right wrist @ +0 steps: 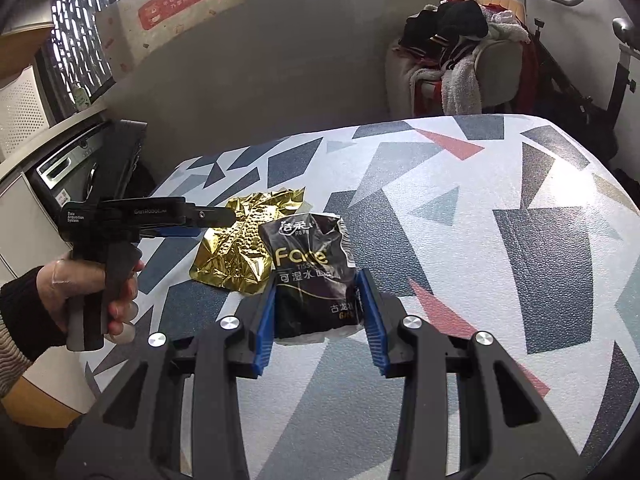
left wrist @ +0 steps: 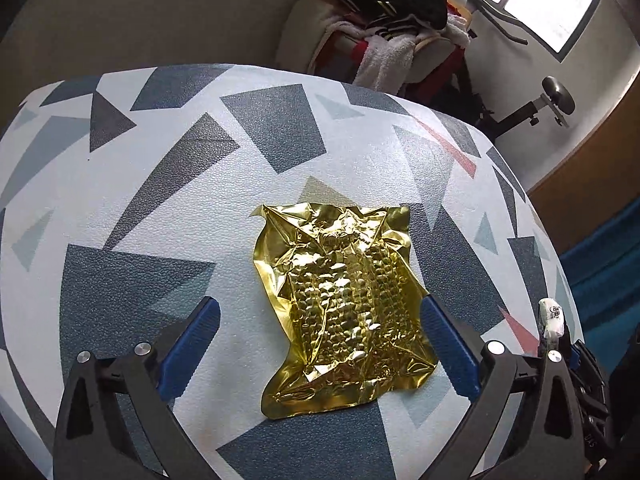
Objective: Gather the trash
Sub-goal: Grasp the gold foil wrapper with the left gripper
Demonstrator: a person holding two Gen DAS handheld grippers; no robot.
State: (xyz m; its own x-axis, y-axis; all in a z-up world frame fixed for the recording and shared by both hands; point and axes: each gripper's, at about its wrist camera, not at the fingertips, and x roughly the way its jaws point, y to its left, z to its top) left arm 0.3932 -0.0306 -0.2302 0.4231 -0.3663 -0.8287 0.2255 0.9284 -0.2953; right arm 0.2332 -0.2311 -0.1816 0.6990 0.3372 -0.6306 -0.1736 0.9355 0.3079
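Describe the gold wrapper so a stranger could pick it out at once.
Find the table with the grey-and-white triangle pattern. The gold wrapper lies flat on it, between the open left gripper's blue fingers. Shiny, crinkled and embossed with small bumps, it differs from the black tissue pack beside it.

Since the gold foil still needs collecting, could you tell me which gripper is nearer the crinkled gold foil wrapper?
Left. The left gripper straddles the gold foil wrapper, open; the right gripper sits beside it, gripping a black tissue pack.
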